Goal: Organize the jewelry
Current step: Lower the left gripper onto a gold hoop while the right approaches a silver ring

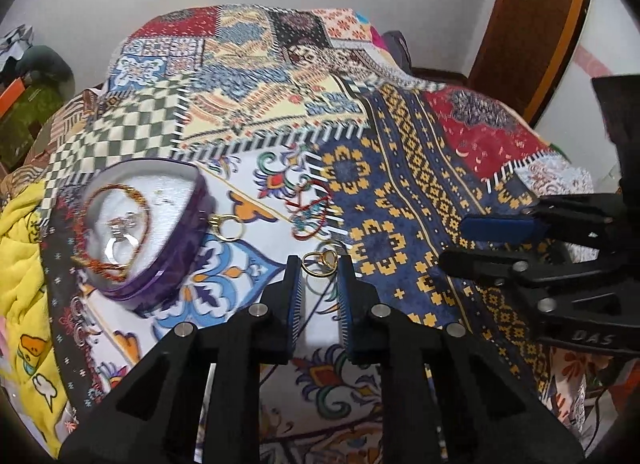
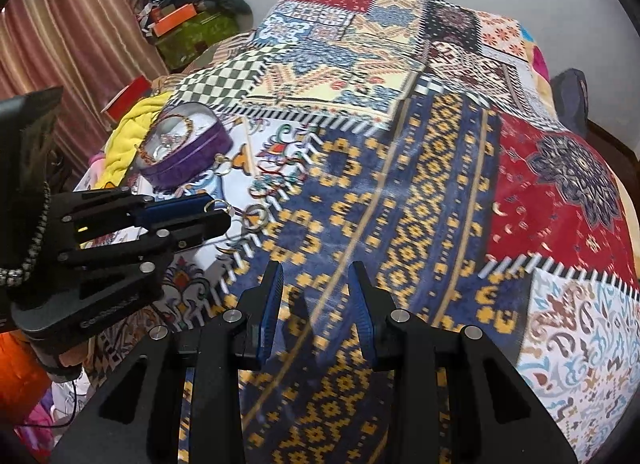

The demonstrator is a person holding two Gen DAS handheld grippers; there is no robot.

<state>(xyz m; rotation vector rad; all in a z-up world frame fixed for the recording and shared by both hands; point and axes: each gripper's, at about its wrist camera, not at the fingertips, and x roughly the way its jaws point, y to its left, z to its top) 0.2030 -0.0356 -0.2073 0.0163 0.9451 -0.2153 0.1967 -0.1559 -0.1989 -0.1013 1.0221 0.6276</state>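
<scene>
1. The left claw (image 1: 319, 264) stands open, its two blue pads apart, with a gold ring (image 1: 320, 262) lying on the patchwork bedspread (image 1: 400, 184) just ahead of the tips, in line with the gap between them. The pads do not seem to touch the ring.
2. The ring carries a pale oval stone; its band lies roughly across the claw's line, so a straight push forward and a squeeze would probably catch it.
3. The purple heart-shaped box (image 1: 188, 240) sits to the left of that claw and a little farther off, open, with a beaded bracelet and other silvery pieces already inside.
4. The left claw is by far the nearer to both ring and box; the right claw (image 2: 316, 276) is open too, holds nothing, and hovers over the blue-and-yellow patch well to the right.
5. A gold hoop earring (image 1: 230, 226) rests against the box's near wall, and a red-and-teal bangle (image 1: 312, 212) lies beyond the ring; both sit near the likely path to the box.
6. To the left of the box the bedspread ends at a yellow blanket (image 1: 20, 232); open cloth spreads to the right.
</scene>
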